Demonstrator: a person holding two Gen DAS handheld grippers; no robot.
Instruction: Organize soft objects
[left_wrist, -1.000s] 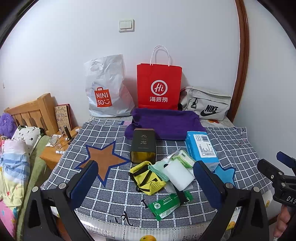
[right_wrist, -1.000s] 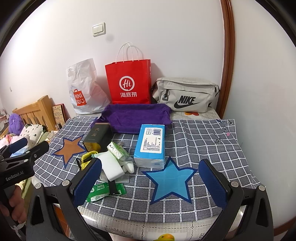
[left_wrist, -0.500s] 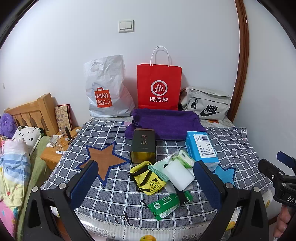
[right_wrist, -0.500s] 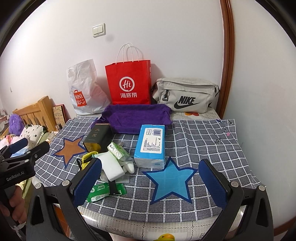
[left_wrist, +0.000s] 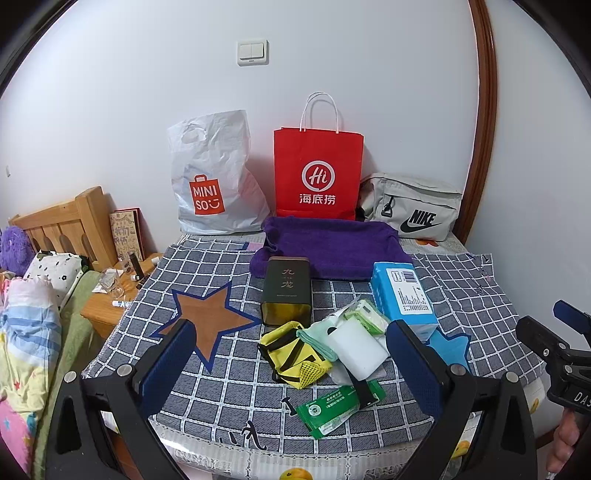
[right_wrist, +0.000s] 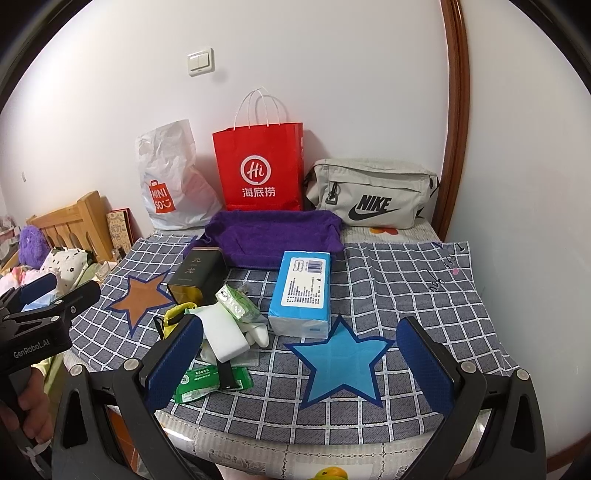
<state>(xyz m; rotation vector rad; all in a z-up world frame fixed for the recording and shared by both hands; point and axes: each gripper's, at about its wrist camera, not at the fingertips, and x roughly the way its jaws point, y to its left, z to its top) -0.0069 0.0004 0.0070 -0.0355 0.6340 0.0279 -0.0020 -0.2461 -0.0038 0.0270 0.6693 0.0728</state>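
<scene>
A heap of small items lies on the checked cloth (left_wrist: 221, 391): a yellow pouch (left_wrist: 293, 356), a white sponge block (left_wrist: 356, 347), a green wipes pack (left_wrist: 334, 406), a small green tissue pack (left_wrist: 364, 312), a blue tissue pack (left_wrist: 402, 295) and a dark tin (left_wrist: 286, 291). A folded purple towel (left_wrist: 332, 245) lies behind them. My left gripper (left_wrist: 291, 363) is open and empty, held before the heap. My right gripper (right_wrist: 301, 362) is open and empty, over the blue star (right_wrist: 341, 360). The blue tissue pack (right_wrist: 301, 291) and the sponge (right_wrist: 221, 336) show there too.
Against the wall stand a white Miniso bag (left_wrist: 214, 177), a red paper bag (left_wrist: 317, 173) and a grey Nike bag (left_wrist: 413, 206). A wooden headboard (left_wrist: 62, 225), a nightstand with small items (left_wrist: 118, 291) and bedding (left_wrist: 29, 332) are to the left.
</scene>
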